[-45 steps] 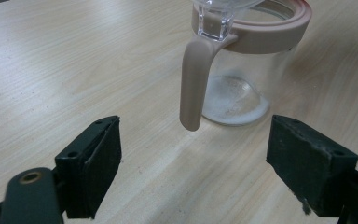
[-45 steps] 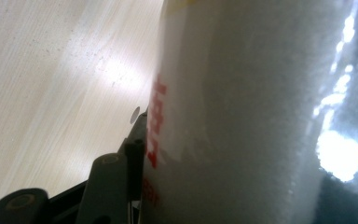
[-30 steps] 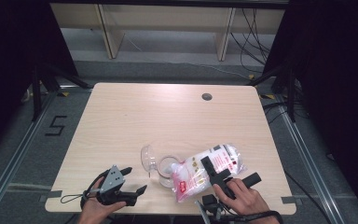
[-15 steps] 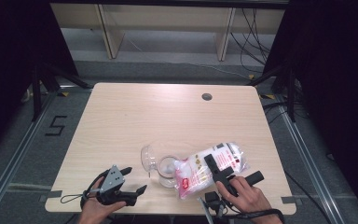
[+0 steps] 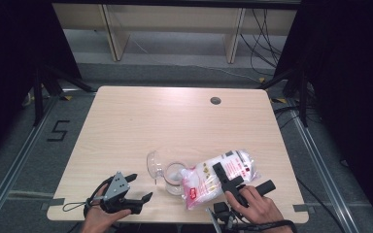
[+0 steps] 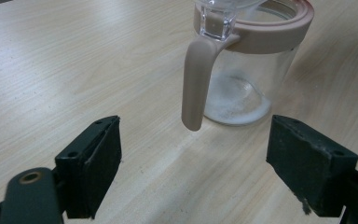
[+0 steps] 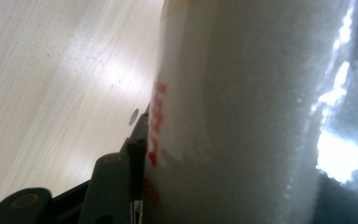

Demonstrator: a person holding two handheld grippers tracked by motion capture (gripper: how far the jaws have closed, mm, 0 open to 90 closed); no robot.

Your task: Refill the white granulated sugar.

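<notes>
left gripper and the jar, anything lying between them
Nothing: in the left gripper view, bare table runs from the open left gripper to the jar; its handle hangs toward the gripper.

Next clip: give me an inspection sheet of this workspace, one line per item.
Surface: light wooden table, round grommet hole near the far edge.
Job's things: glass jar with pink rim and handle, lid flipped open, a little white powder inside; bag of white powder tipped toward it.
Clutter: nothing seen.
Grippers: left gripper open, short of the jar; right gripper clamps the bag.
Cables: thin cable trails from the left gripper.
Surroundings: shelving behind, dark curtains.
</notes>
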